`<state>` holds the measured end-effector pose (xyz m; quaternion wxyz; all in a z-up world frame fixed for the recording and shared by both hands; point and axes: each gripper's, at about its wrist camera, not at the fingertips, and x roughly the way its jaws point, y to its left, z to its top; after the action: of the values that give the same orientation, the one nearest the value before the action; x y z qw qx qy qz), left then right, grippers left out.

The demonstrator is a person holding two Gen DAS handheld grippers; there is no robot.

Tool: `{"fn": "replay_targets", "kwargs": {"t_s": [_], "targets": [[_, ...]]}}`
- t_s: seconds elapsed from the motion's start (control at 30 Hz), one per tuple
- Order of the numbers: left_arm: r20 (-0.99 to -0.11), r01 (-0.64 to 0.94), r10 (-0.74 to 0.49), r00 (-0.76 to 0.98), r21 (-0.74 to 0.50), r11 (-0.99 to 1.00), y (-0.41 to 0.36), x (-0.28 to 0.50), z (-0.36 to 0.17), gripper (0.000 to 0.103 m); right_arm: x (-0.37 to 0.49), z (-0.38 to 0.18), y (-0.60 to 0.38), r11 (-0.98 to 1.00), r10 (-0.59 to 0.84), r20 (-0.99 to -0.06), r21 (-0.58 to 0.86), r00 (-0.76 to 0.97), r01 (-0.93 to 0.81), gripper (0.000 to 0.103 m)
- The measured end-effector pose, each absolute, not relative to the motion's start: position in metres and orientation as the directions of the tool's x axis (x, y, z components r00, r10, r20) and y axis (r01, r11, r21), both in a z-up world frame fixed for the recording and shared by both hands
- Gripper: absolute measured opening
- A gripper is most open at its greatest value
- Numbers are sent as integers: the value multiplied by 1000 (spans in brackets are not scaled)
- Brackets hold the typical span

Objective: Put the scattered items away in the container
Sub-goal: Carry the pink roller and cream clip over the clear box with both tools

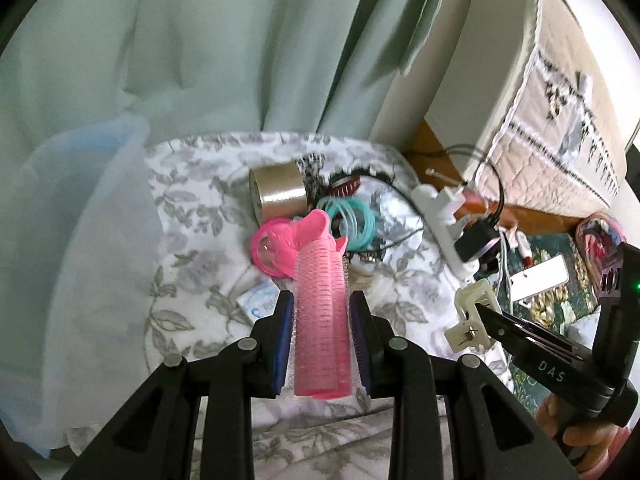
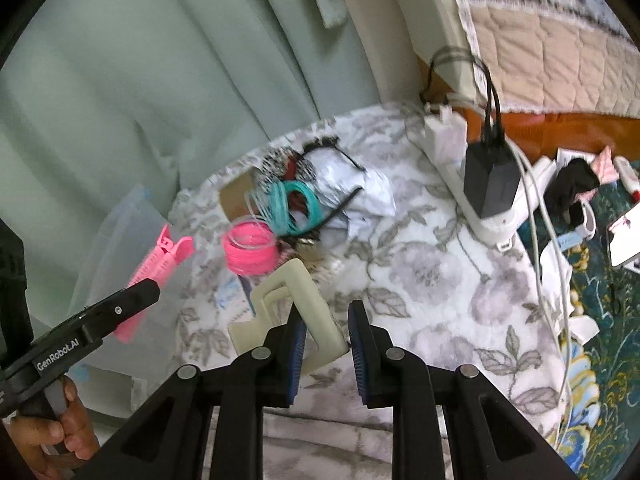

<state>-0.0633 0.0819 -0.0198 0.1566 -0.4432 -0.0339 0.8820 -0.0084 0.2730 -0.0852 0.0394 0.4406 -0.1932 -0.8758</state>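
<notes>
The left gripper [image 1: 320, 320] has its jaws squeezed on a pink hair roller [image 1: 322, 312]. The right gripper [image 2: 326, 340] holds a cream clip [image 2: 288, 304] in its jaws. Farther off, pink bangles [image 2: 250, 254] and teal bangles [image 2: 296, 208] lie on the flowery blanket [image 2: 420, 272]. At 9 o'clock sits a see-through plastic container [image 1: 76, 264]; I cannot tell what is inside.

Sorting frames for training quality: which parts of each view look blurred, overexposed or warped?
Left wrist view: the translucent container at left is soft and smeared, the pink hair roller sharp. Right wrist view: the power strip looks slightly motion-blurred. Both views bend straight edges near the dark circular fisheye rim.
</notes>
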Motion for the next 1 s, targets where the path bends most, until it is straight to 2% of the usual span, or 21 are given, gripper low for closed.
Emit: {"fn": "replay_targets", "kwargs": {"t_s": [0.3, 0.6, 0.77, 1.0], "targets": [[-666, -186, 283, -690, -214, -959, 26, -41, 26, 29, 3, -35, 242, -931, -257, -691, 365, -675, -20, 23], [-589, -40, 191, -785, -259, -965, -59, -20, 45, 29, -5, 24, 182, -940, -313, -633, 314, -708, 134, 23], [-582, 68, 118, -804, -286, -956, -110, -8, 36, 29, -16, 44, 129, -932, -362, -618, 265, -698, 248, 23], [-593, 156, 74, -802, -328, -932, -160, 3, 23, 29, -32, 31, 44, -889, -445, -655, 238, -611, 392, 23]]}}
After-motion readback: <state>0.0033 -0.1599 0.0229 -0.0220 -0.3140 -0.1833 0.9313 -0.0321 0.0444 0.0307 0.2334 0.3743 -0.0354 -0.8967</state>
